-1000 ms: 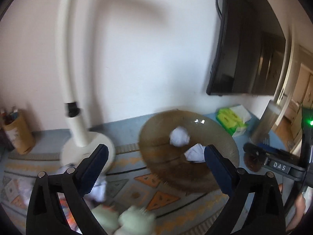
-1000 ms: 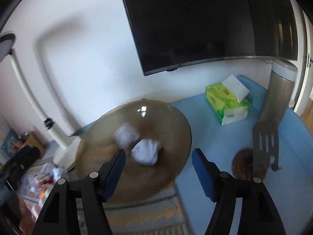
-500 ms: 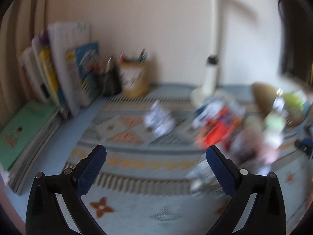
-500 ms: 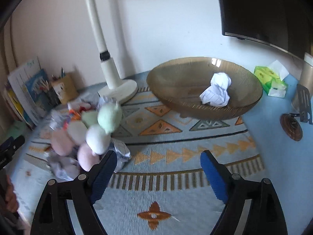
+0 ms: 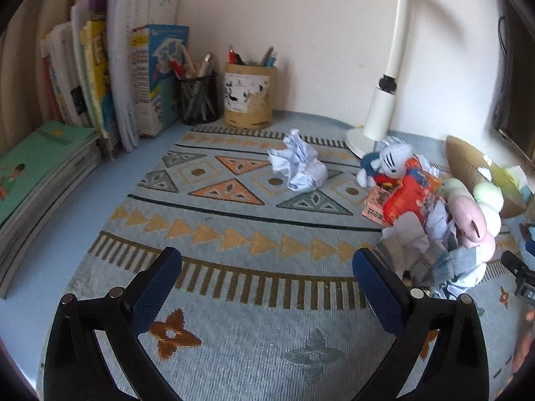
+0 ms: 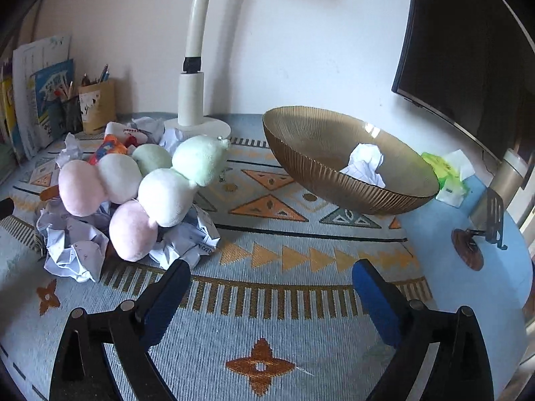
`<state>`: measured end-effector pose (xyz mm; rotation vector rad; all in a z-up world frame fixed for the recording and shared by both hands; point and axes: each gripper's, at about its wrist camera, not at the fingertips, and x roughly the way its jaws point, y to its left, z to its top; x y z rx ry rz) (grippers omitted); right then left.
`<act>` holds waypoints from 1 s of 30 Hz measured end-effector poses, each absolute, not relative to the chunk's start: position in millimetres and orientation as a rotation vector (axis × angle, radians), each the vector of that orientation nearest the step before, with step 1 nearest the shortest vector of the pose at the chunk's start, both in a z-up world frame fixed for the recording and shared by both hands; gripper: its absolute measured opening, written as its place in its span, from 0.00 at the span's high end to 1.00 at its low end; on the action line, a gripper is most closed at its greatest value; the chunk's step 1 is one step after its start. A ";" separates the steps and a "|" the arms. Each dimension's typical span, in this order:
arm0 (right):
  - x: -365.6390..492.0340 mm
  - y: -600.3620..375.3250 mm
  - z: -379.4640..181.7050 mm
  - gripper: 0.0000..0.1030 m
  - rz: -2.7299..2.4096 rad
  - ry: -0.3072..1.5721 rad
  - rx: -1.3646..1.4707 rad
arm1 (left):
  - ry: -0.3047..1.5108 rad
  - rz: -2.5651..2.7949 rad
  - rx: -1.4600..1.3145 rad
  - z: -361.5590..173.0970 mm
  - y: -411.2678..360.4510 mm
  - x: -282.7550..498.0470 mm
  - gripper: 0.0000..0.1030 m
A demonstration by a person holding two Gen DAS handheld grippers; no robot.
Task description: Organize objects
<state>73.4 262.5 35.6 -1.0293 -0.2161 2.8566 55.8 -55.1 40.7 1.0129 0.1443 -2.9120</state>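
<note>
A gold ribbed bowl (image 6: 354, 180) sits on the patterned mat and holds crumpled paper (image 6: 366, 163). Left of it lies a pile: pastel plush ball skewers (image 6: 160, 183), crumpled paper balls (image 6: 75, 250), a red-orange packet (image 5: 409, 193) and a white cat plush (image 5: 388, 163). One crumpled paper ball (image 5: 299, 163) lies alone mid-mat. My left gripper (image 5: 265, 287) is open and empty over the mat's front, the pile just to its right. My right gripper (image 6: 271, 300) is open and empty, in front of the gap between pile and bowl.
A white desk lamp (image 6: 192, 100) stands behind the pile. Books (image 5: 110, 80) and two pen holders (image 5: 249, 95) line the back left. A green tissue pack (image 6: 449, 173), a phone stand (image 6: 481, 234) and a dark monitor (image 6: 468, 43) are at the right.
Both grippers have swung away from the bowl, left and down toward the mat. The left view went from the bowl to the books and pile; both stayed open.
</note>
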 end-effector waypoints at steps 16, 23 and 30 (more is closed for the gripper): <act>72.2 260.5 33.8 0.06 2.845 -0.228 -1.031 | -0.031 -2.944 1.099 37.1 -33.3 51.3 0.01; 72.9 257.6 34.1 0.06 2.839 -0.236 -1.021 | -0.034 -2.942 1.102 36.9 -33.5 50.6 0.01; 62.1 294.5 38.5 0.06 2.954 0.493 -1.161 | -0.016 -2.928 1.108 37.7 -35.0 48.9 0.01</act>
